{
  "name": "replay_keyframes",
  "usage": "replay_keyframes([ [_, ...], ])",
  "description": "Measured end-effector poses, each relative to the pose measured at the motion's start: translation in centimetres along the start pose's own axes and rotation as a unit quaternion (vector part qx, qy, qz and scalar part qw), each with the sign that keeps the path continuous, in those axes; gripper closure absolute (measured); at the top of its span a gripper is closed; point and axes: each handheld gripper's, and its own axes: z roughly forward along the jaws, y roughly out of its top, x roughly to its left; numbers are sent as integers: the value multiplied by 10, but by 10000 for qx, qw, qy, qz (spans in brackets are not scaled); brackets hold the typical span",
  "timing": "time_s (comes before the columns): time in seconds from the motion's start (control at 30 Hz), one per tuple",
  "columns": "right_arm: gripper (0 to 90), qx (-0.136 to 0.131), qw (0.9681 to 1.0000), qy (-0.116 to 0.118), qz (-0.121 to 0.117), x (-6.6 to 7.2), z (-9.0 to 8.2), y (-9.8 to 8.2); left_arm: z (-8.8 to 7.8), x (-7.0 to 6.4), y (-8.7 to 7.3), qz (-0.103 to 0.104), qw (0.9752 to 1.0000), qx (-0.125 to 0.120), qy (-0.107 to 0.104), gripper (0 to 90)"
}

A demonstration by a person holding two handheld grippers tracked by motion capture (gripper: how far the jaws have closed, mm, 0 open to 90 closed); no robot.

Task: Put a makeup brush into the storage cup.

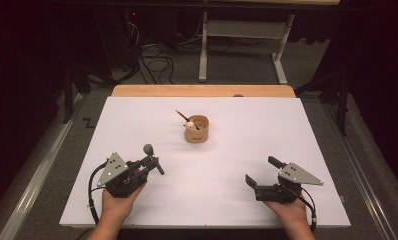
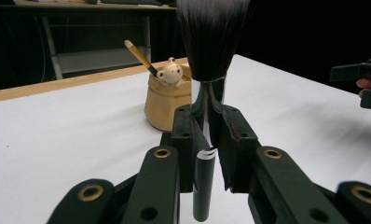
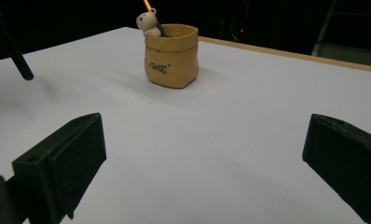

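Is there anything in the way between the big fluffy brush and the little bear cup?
Nothing visible. The left hand-held gripper holds the brush, and only bare white table lies between it and the cup, which already has a thin brush inside.

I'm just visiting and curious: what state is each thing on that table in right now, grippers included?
Left gripper: shut on the brush.
Brush: clamped by its black handle, bristles up.
Right gripper: open, holding nothing.
Pot: upright on the table, apart from both grippers, with a thin stick and a small bear figure at its rim.
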Motion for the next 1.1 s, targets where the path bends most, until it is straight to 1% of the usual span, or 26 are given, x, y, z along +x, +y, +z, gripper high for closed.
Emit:
replay_keyframes([
  [0.07,4,15,10000,-15,-40,-1,0,1,-1,1,0,-7,10000,-16,18,776],
  [0.13,3,44,10000,-31,16,-2,0,2,-1,3,0,-47,10000,-39,16,776],
  [0.2,3,26,10000,-20,-12,-4,0,2,-1,5,0,-83,9999,-58,27,776],
  [0.4,4,97,9999,-106,63,-11,2,2,-1,10,0,-184,9997,-127,50,776],
  [0.43,3,161,9998,-135,71,-13,2,3,0,10,1,-170,9998,-116,48,776],
  [0.47,3,167,9997,-162,35,-14,2,3,0,9,1,-168,9998,-112,50,776],
  [0.57,3,163,9997,-189,60,-18,1,6,1,7,2,-158,9998,-122,44,776],
  [0.63,3,158,9996,-213,-1,-19,-1,7,2,7,3,-125,9998,-117,47,776],
  [0.67,3,120,9997,-218,-26,-20,-2,7,3,7,4,-117,9998,-122,54,776],
  [0.73,4,68,9998,-193,37,-21,-4,6,3,6,5,-114,9998,-125,69,776],
  [0.87,3,-95,9998,-195,51,-21,-8,2,5,6,7,-177,9997,-125,81,776],
  [0.97,3,-80,9998,-207,15,-23,-10,-1,9,6,10,-196,9997,-100,99,776],
  [1.03,3,-128,9997,-206,67,-25,-11,-2,10,7,13,-228,9996,-144,76,776],
  [1.1,3,-118,9997,-209,106,-26,-13,-3,10,7,16,-244,9995,-184,48,777],
])
